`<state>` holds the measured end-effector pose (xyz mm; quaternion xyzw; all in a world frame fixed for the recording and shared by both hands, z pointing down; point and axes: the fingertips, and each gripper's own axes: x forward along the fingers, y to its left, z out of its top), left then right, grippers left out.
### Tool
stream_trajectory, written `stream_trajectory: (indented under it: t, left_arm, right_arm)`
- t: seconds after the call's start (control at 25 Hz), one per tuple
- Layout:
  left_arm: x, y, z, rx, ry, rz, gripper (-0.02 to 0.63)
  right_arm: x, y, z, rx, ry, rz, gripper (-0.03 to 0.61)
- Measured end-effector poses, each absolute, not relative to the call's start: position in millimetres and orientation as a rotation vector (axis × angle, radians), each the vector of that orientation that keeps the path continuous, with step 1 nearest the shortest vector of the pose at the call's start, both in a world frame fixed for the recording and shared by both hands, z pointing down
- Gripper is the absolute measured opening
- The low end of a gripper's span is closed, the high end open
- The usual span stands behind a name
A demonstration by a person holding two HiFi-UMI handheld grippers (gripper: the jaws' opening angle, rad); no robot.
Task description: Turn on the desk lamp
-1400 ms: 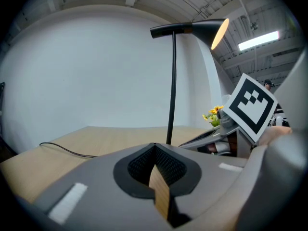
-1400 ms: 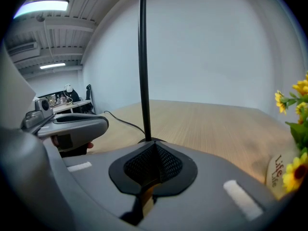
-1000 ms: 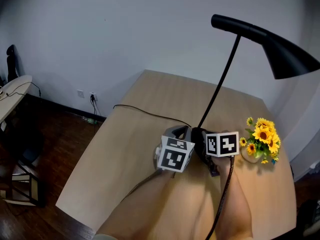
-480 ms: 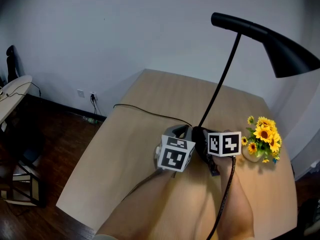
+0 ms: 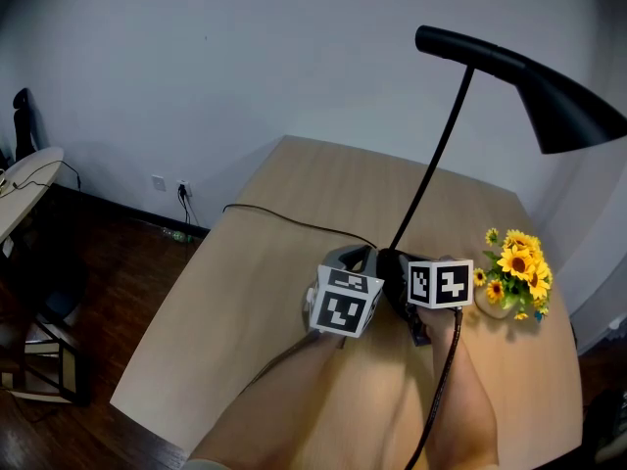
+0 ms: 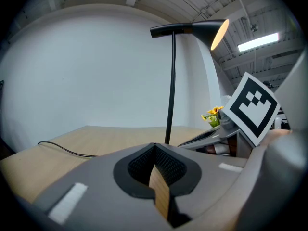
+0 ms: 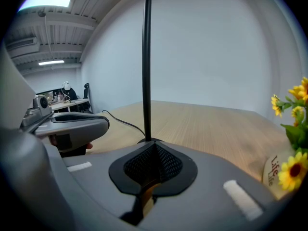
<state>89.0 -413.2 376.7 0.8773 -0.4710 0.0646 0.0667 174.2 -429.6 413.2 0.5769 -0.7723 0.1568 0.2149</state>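
Observation:
The black desk lamp has a thin stem (image 5: 431,164) and a cone shade (image 5: 558,111) hanging over the table's right side. Seen from the left gripper view, the inside of the shade (image 6: 219,32) looks warm and bright. The lamp's round base (image 7: 146,140) lies just past the right gripper's tip and is mostly hidden in the head view. My left gripper (image 5: 355,257) is shut and empty, just left of the base. My right gripper (image 5: 394,264) is shut too, its jaws meeting right in front of the stem (image 7: 147,66).
A black cord (image 5: 284,221) runs from the base across the wooden table (image 5: 265,311) to its left edge. A small pot of yellow flowers (image 5: 512,270) stands to the right of the right gripper. A white wall stands behind the table, and dark floor lies to its left.

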Motion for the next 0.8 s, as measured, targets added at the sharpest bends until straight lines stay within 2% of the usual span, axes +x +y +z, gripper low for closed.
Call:
stream_trajectory:
  t: [0.2,0.4,0.6,0.8]
  left_arm:
    - [89,-413,377,2.645,-1.418,0.196,0.0]
    - [89,-414,377,2.645,-1.417,0.191,0.0]
    - [90,-413,377,2.648,-1.416,0.192,0.0]
    - [89,-415,376,2.647,-1.424,0.189,0.0]
  right_arm:
    - [174,-426,410,1.639,-2.129,0.398,0.0]
    - [161,-416,404,1.664,-2.059,0.17,0.0]
    - [177,-408,390,1.829,-2.171,0.202,0.0]
    - [177,-404,377,1.89,-2.167,0.071,0.0]
